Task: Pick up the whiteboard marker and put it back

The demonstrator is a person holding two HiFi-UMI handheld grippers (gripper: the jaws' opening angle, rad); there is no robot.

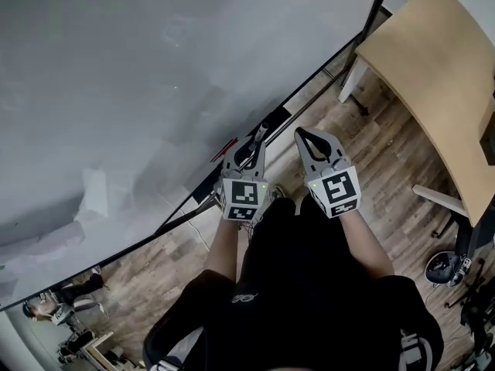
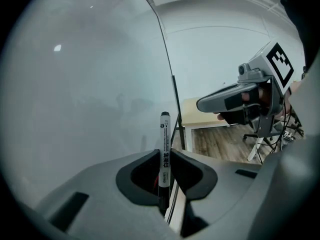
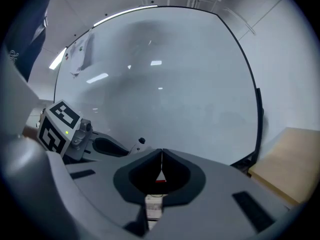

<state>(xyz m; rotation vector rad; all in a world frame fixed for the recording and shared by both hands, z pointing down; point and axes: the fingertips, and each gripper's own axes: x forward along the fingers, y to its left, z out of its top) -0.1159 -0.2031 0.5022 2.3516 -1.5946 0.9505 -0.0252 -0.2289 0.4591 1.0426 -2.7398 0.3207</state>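
A white-barrelled whiteboard marker [image 2: 164,144] with a black cap stands upright between the jaws of my left gripper [image 2: 164,156], which is shut on it. In the head view the left gripper [image 1: 255,144] is up against the lower edge of the whiteboard [image 1: 155,76], and the marker's tip [image 1: 263,131] pokes out past the fingers. My right gripper [image 1: 303,135] hangs just to its right, shut and empty; its jaws meet in the right gripper view [image 3: 161,155]. From there the left gripper [image 3: 131,149] and the marker's cap [image 3: 141,141] show at the left.
A red object [image 1: 226,148] lies along the whiteboard's bottom rail left of the grippers. A sheet of paper [image 1: 93,195] sticks to the board. A light wooden table [image 1: 441,76] stands at the right over wood flooring, with a chair base [image 1: 445,265] nearby.
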